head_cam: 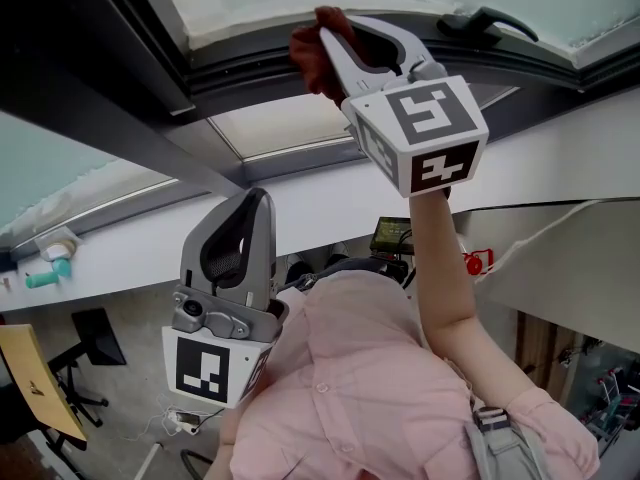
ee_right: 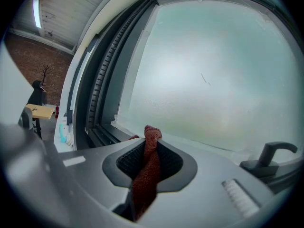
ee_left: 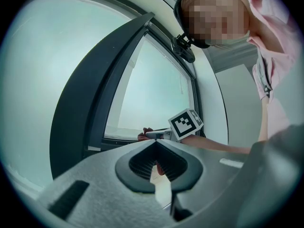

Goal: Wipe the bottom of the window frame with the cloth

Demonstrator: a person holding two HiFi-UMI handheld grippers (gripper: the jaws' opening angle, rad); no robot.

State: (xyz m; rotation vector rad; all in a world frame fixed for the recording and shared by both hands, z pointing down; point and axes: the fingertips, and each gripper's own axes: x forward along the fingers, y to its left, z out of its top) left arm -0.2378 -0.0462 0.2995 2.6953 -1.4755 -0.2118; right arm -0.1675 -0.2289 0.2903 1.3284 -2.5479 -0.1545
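A reddish-brown cloth [head_cam: 310, 60] is pinched in my right gripper [head_cam: 326, 34], which is shut on it and holds it up against the dark bottom rail of the window frame [head_cam: 250, 66]. In the right gripper view the cloth [ee_right: 148, 163] runs twisted between the jaws, and its end pokes out toward the frosted pane, just above the frame's rail [ee_right: 102, 136]. My left gripper [head_cam: 259, 202] hangs lower, near the person's chest, away from the frame; it is shut with nothing in it. From the left gripper view [ee_left: 155, 144] I see the right gripper's marker cube [ee_left: 186, 123] and the cloth [ee_left: 143, 136] at the rail.
A black window handle [head_cam: 486, 20] sits on the frame right of the cloth, also seen as the handle [ee_right: 270, 156]. A white sill [head_cam: 320, 203] runs below the frame, with a teal item [head_cam: 46, 278] at its left end. A yellow board [head_cam: 36, 378] and a dark chair [head_cam: 92, 346] stand lower left.
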